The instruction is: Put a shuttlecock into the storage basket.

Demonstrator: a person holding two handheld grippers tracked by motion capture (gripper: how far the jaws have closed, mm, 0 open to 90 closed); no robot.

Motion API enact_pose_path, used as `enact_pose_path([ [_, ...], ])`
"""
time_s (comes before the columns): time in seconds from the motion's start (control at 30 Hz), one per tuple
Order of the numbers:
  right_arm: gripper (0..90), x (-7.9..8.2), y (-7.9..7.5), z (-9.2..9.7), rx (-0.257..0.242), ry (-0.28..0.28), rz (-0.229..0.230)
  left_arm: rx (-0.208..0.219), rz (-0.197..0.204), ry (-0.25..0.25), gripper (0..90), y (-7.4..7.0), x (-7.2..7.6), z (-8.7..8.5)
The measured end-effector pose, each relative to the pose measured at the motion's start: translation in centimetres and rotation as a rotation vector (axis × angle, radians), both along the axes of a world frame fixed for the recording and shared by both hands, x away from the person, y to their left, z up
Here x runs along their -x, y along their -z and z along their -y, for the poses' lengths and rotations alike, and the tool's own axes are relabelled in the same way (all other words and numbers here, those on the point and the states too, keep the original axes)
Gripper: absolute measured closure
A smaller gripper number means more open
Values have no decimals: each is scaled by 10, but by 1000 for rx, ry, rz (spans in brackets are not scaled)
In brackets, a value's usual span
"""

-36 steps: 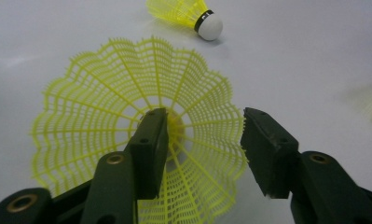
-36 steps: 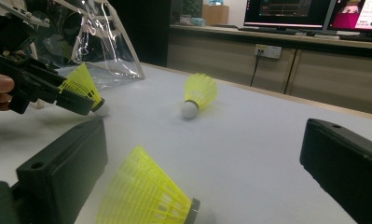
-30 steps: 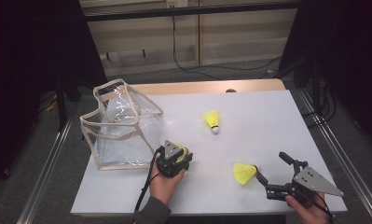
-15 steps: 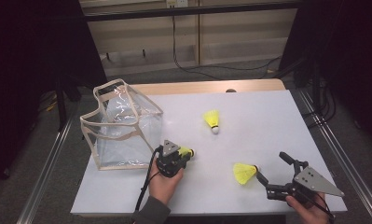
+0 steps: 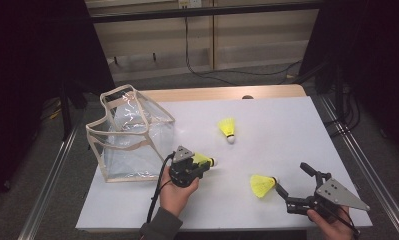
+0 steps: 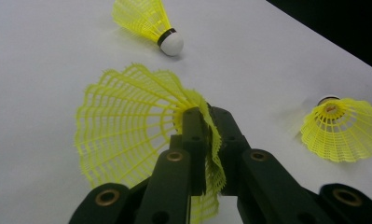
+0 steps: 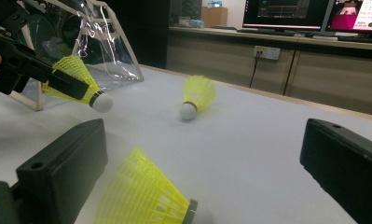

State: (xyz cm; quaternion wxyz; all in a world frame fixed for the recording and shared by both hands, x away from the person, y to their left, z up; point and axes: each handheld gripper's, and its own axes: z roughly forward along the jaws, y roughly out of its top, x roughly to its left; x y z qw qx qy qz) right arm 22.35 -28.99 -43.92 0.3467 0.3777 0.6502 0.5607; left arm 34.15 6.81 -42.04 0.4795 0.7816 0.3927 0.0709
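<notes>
Left gripper (image 5: 199, 163) clamps a shuttlecock (image 6: 141, 126) by its skirt, just above the table (image 5: 287, 130) beside the bag (image 5: 129, 132); mesh buckles, so grip gently. Right gripper (image 5: 292, 186) gapes around the near shuttle (image 5: 261, 184).

Shuttlecocks: three, all yellow — one (image 5: 203, 160) pinched by its skirt in the left tongs (image 5: 199, 162), one (image 5: 228, 129) lying mid-desk, one (image 5: 262, 184) lying between the jaws of the right tongs (image 5: 294, 180)
Clear bags: one (image 5: 129, 132)
Tongs: two
Desks: one (image 5: 287, 130)
Monitors: two (image 7: 286, 14)
</notes>
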Motion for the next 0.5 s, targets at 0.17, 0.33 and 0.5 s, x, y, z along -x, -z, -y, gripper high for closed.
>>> enact_pose_path([
  [0.17, 6, 0, 0, 0, 0, 0, -3, 23, -10, 25, 854, -7, -2, 0],
  [0.33, 6, -1, 0, 0, -1, -1, -2, 17, -16, 47, 854, -12, -3, 0],
  [0.5, 6, -1, 1, 1, -1, 0, -2, 25, -15, 59, 855, -20, -4, -2],
])
